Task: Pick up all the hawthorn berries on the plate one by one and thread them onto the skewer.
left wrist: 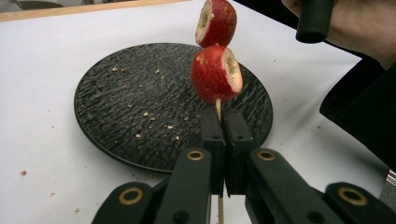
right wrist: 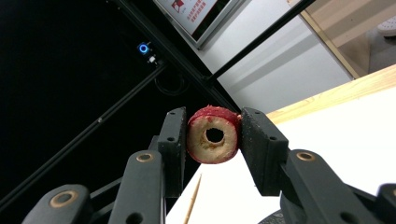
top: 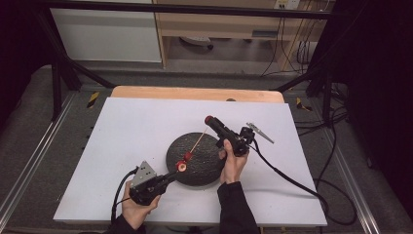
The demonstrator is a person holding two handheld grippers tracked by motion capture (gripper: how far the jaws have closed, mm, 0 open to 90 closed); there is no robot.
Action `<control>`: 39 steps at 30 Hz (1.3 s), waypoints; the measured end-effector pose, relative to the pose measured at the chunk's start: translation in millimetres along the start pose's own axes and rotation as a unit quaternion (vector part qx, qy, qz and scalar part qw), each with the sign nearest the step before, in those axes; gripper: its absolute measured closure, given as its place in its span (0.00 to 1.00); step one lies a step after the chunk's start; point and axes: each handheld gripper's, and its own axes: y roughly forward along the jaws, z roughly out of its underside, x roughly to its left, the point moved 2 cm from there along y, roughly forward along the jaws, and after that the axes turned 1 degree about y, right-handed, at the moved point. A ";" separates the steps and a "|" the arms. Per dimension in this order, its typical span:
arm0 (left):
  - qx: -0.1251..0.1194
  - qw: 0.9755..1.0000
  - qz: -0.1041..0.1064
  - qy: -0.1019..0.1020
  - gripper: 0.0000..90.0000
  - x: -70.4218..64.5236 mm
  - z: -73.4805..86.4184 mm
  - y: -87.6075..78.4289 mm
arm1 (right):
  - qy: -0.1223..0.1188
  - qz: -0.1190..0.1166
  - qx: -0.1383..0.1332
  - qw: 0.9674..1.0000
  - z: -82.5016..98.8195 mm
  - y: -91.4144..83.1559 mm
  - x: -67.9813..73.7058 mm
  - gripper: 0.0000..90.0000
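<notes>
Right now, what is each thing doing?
Left tongs: shut on the skewer.
Skewer: held slanted over the plate, two red fruit pieces threaded on.
Right tongs: shut on a cored fruit piece, lifted off the table.
Plate: flat on the table, crumbs on it.

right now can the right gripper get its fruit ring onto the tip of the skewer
Probably yes. The right gripper holds the cored fruit ring close to the skewer tip, with nothing between them. The left gripper clamps the skewer's lower end, two pieces already threaded.
</notes>
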 end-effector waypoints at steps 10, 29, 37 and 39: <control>-0.006 1.000 -0.003 -0.006 0.98 -2.7 -1.1 2.7 | 0.003 -0.004 -0.004 1.000 1.3 -0.3 0.5 0.69; -0.012 1.000 -0.011 -0.018 0.98 -3.7 -3.0 7.6 | 0.010 -0.008 -0.003 1.000 3.1 -0.3 1.2 0.69; -0.022 0.999 -0.015 -0.028 0.98 -8.6 -9.2 13.7 | 0.014 -0.010 -0.001 1.000 5.8 0.0 0.8 0.69; -0.021 0.999 -0.015 -0.031 0.98 -8.8 -11.0 15.4 | 0.014 -0.010 0.001 1.000 7.2 -0.2 0.8 0.69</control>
